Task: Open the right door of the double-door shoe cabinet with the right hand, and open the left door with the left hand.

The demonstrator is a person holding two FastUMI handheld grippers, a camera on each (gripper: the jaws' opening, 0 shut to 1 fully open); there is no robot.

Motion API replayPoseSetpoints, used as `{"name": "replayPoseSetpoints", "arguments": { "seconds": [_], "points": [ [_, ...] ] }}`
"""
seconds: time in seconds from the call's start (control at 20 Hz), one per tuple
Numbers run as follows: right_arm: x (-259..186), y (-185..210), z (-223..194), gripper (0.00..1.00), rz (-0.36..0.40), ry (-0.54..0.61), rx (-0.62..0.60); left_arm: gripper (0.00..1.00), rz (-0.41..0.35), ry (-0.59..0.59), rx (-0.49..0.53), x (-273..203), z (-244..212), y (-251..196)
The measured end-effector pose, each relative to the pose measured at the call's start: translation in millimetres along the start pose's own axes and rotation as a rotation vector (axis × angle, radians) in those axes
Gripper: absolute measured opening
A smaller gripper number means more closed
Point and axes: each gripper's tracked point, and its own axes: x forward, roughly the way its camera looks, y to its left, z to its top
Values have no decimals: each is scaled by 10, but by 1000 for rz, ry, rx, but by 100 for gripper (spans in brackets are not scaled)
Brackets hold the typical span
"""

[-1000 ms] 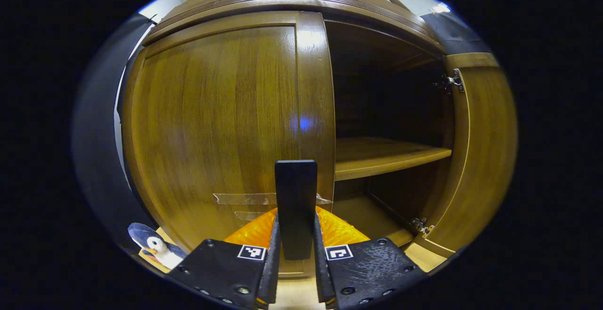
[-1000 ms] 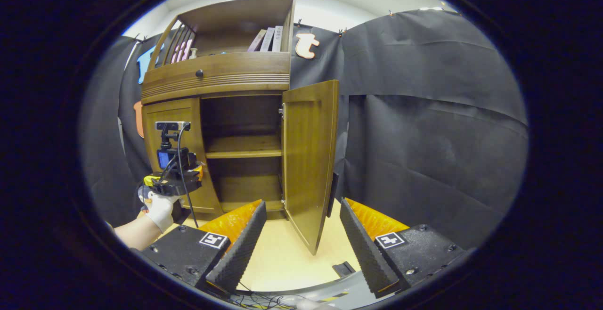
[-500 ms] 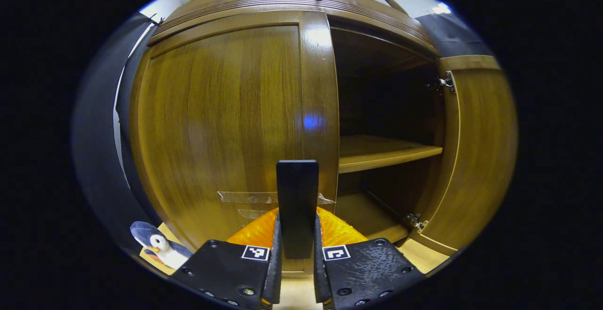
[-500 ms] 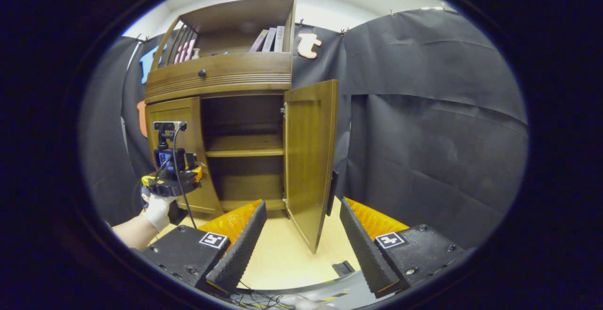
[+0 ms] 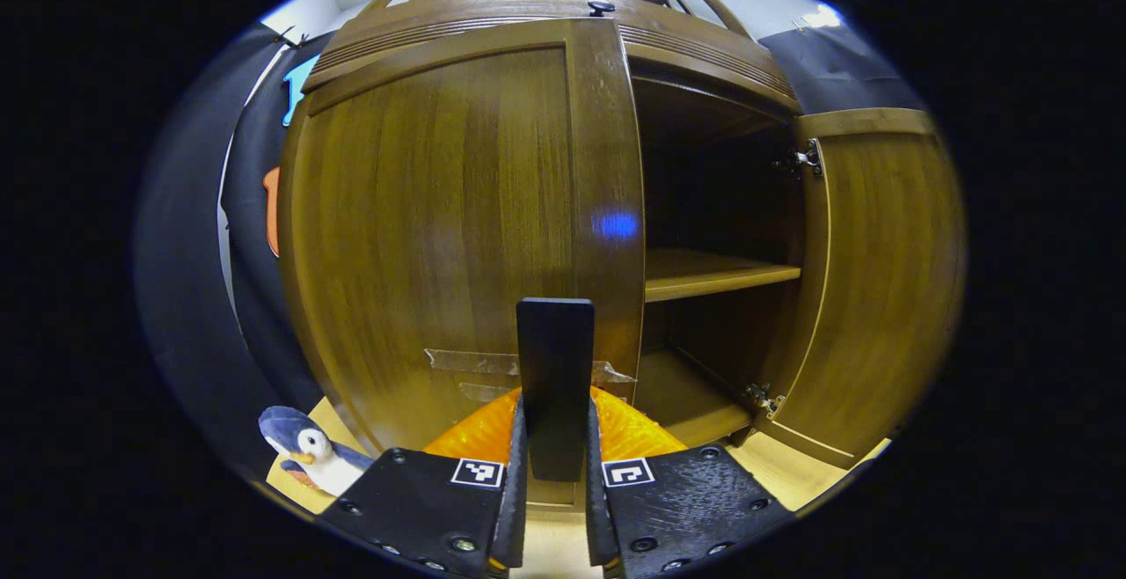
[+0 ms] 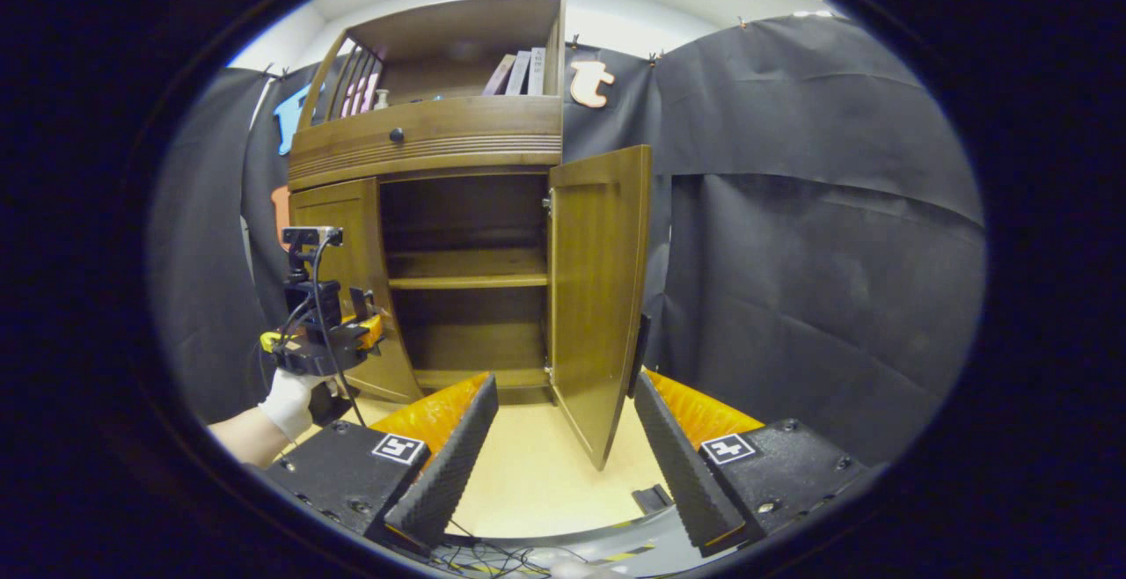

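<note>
- The left door [image 5: 457,236] of the shoe cabinet [image 6: 431,143] is the landmark: it stands only slightly ajar, its free edge beside the dark open compartment
- A black handle [image 5: 554,385] stands out from the left door's lower free edge, just above a strip of tape [image 5: 457,361]
- The left claw [image 5: 554,509] is clamped narrow on that handle, one finger on each side, directly in front of the door
- To the right of the left door, the right door [image 6: 598,297] is swung wide open, showing a shelf [image 5: 712,271] inside
- The right claw [image 6: 563,447] is spread wide and holds nothing, well back from the left door, with the right door's lower edge seen between its fingers
- In the right gripper view a gloved hand [image 6: 286,394] holds the left claw at the left door
- A toy penguin [image 5: 308,451] sits on the floor [image 6: 528,473] left of the left door
</note>
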Motion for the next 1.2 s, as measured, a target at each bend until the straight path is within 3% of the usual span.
{"name": "replayPoseSetpoints", "arguments": {
  "seconds": [0.1,0.15,0.25,0.3,0.45,0.5,0.55,0.6,0.65,0.7,0.85,0.95,1.1,1.2],
  "points": [
    [-8,25,-10,99,16,3,0,27,1,0,-6,-115,-24,31],
    [-23,58,-24,99,27,4,4,36,1,0,-6,-179,-36,50],
    [-83,143,-83,100,45,2,3,36,0,1,-8,-303,-54,87],
    [-123,185,-102,100,55,1,2,27,-1,2,-12,-377,-68,114],
    [-141,276,-110,99,89,6,4,27,4,1,-12,-602,-96,216],
    [-158,305,-113,99,98,6,6,36,7,5,-13,-670,-113,252],
    [-172,326,-122,99,106,5,6,35,10,8,-15,-742,-118,297],
    [-187,355,-117,99,113,5,8,27,14,13,-17,-807,-136,330],
    [-192,392,-127,99,123,5,10,36,21,15,-20,-869,-153,371],
    [-196,430,-130,99,132,7,12,27,31,19,-22,-931,-162,421],
    [-194,568,-169,100,166,13,13,26,61,19,-19,-1103,-199,591],
    [-210,670,-194,100,190,18,11,17,78,22,-23,-1233,-219,694],
    [-213,790,-201,99,216,21,7,17,107,17,15,-1392,-225,881],
    [-217,856,-208,99,233,24,13,10,107,12,4,-1485,-248,1017]
  ]
}}
